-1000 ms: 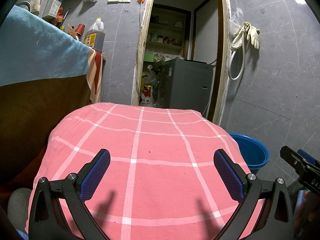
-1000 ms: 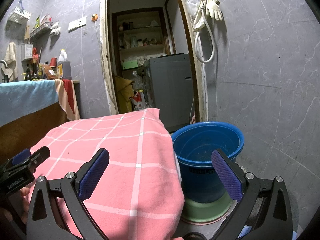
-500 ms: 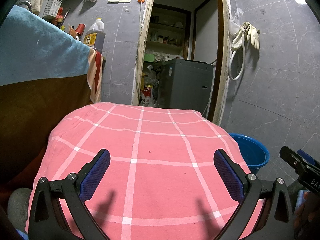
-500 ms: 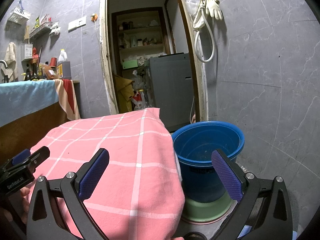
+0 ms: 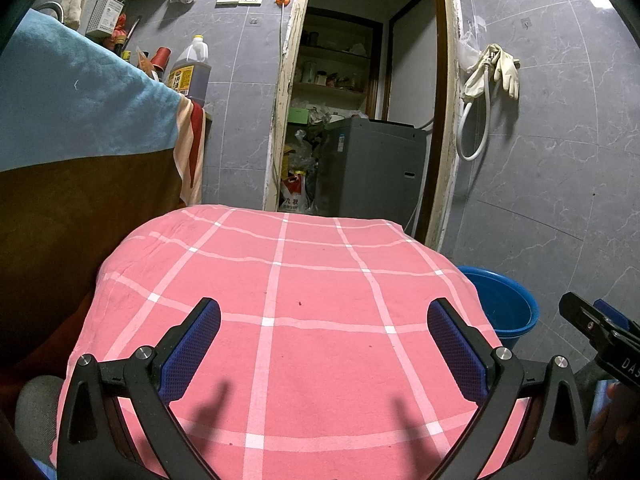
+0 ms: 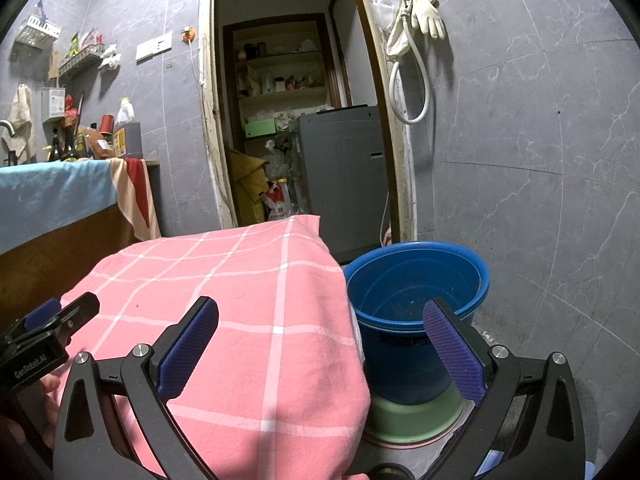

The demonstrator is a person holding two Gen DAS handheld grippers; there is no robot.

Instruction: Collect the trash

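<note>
My left gripper [image 5: 324,344] is open and empty above a table covered by a pink checked cloth [image 5: 280,300]. My right gripper [image 6: 320,344] is open and empty over the cloth's right edge [image 6: 248,300] and a blue bucket [image 6: 416,280] that stands on the floor beside the table. The bucket also shows in the left wrist view [image 5: 500,304]. No trash shows on the cloth. Each gripper's tip shows at the edge of the other's view.
A counter draped in blue cloth [image 5: 72,112] with bottles stands at the left. An open doorway [image 5: 360,120] ahead holds a grey machine [image 5: 372,172], shelves and bags. The bucket rests on stacked green basins [image 6: 412,420]. Gloves and a hose [image 6: 412,40] hang on the tiled wall.
</note>
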